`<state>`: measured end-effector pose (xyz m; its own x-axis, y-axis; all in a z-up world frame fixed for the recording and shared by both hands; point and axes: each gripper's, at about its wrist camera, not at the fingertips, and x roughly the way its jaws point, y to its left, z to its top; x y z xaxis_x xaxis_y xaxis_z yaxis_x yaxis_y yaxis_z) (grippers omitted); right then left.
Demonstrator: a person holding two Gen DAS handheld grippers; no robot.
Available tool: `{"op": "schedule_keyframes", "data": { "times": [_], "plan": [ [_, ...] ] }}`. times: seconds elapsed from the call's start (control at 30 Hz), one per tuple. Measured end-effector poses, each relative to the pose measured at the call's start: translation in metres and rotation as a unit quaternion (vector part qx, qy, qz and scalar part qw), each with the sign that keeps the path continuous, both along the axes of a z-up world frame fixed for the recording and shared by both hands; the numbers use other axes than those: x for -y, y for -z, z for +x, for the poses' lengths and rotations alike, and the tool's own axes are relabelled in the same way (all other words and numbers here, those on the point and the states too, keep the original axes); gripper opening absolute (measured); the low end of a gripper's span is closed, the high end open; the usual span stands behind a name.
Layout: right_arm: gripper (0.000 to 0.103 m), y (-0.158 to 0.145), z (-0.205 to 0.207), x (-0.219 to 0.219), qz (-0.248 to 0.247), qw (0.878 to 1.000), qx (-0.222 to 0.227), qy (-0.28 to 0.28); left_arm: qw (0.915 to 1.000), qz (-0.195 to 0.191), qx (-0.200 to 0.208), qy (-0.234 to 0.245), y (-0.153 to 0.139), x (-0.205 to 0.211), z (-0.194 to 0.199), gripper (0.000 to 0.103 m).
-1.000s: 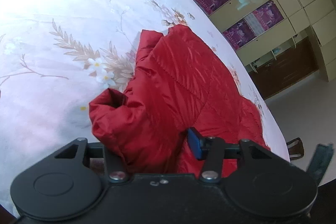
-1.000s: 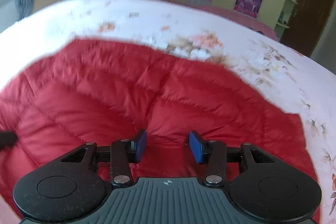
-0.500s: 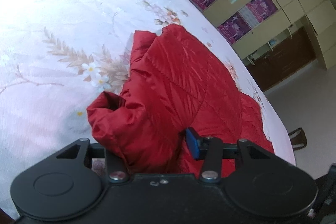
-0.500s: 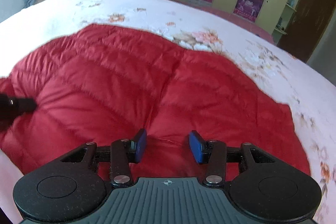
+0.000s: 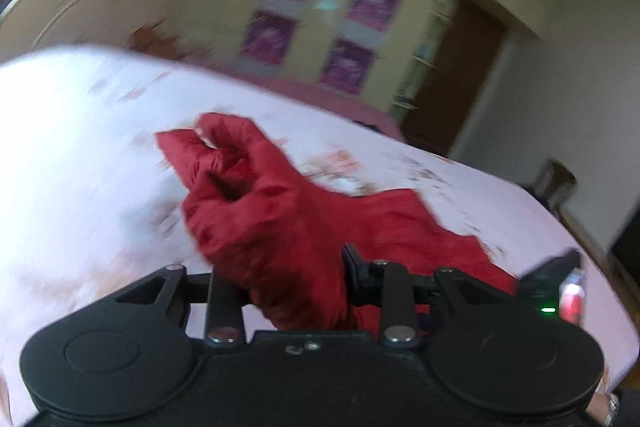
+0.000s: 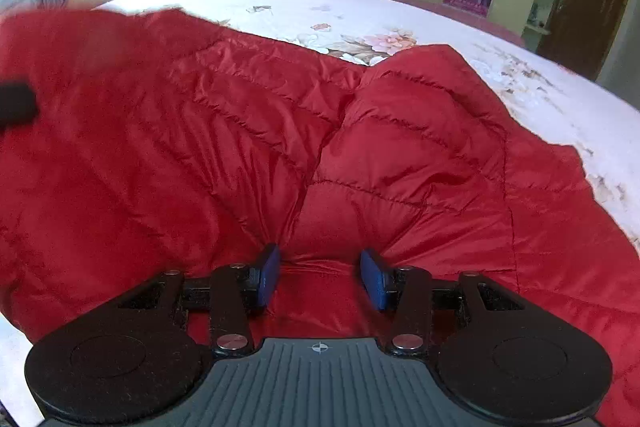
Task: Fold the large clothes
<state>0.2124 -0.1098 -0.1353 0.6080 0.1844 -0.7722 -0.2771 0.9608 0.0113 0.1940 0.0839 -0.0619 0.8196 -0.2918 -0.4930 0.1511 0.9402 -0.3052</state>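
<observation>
On the floral bedspread point(image 6: 400, 11), the red padded jacket point(image 6: 280, 147) is lying spread; right gripper point(image 6: 320, 277) is pinching its near hem, jaws narrowed, while left gripper point(image 5: 280, 291) is gripping a bunched sleeve. Judged step: folding sleeve inward; next needs carrying it across the body.

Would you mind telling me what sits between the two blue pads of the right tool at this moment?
A bunched fold of the red quilted down jacket sits between the right tool's blue pads, as the right wrist view shows.
</observation>
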Motion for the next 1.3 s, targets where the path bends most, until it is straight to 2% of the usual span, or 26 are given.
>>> {"op": "schedule_keyframes", "data": {
  "times": [0.1, 0.2, 0.37, 0.57, 0.73, 0.8, 0.97, 1.03, 1.07, 1.1, 1.17, 1.23, 1.3],
  "plan": [
    [0.046, -0.007, 0.003, 0.011, 0.03, 0.999, -0.011, -0.006, 0.9984, 0.032, 0.015, 0.045, -0.019, 0.036, 0.002, 0.032],
    [0.046, -0.032, -0.005, 0.043, 0.064, 0.998, 0.001, 0.024, 0.9961, 0.052, 0.025, 0.066, -0.029, 0.066, 0.003, 0.032],
    [0.046, -0.07, -0.048, 0.106, 0.02, 0.997, 0.046, 0.061, 0.9913, 0.071, 0.028, 0.107, -0.026, 0.107, 0.003, 0.032],
    [0.046, -0.051, -0.078, 0.163, 0.028, 0.992, 0.009, 0.122, 0.9819, 0.085, 0.017, 0.169, -0.007, 0.158, 0.005, 0.033],
    [0.046, -0.03, -0.082, 0.192, 0.09, 0.984, -0.023, 0.154, 0.97, 0.098, 0.006, 0.222, 0.021, 0.194, -0.002, 0.033],
    [0.046, -0.029, -0.087, 0.203, 0.118, 0.979, -0.027, 0.167, 0.9631, 0.117, 0.002, 0.242, 0.036, 0.208, -0.006, 0.033],
    [0.046, -0.047, -0.103, 0.227, 0.126, 0.973, -0.011, 0.194, 0.9504, 0.171, 0.012, 0.26, 0.051, 0.219, -0.021, 0.034],
    [0.046, -0.057, -0.11, 0.236, 0.133, 0.97, -0.003, 0.204, 0.948, 0.175, 0.012, 0.265, 0.05, 0.22, -0.025, 0.041],
    [0.046, -0.064, -0.112, 0.239, 0.136, 0.969, 0.005, 0.207, 0.9467, 0.175, 0.012, 0.27, 0.048, 0.219, -0.027, 0.051],
    [0.046, -0.071, -0.111, 0.242, 0.143, 0.968, 0.014, 0.208, 0.9453, 0.171, 0.011, 0.278, 0.044, 0.224, -0.027, 0.071],
    [0.046, -0.086, -0.111, 0.245, 0.157, 0.965, 0.033, 0.207, 0.9429, 0.159, 0.015, 0.292, 0.035, 0.221, -0.032, 0.085],
    [0.046, -0.097, -0.107, 0.246, 0.166, 0.965, 0.049, 0.199, 0.9422, 0.158, 0.022, 0.294, 0.029, 0.218, -0.036, 0.085],
    [0.046, -0.108, -0.102, 0.243, 0.181, 0.964, 0.058, 0.187, 0.9461, 0.145, 0.019, 0.289, 0.021, 0.209, -0.038, 0.085]
  ]
}}
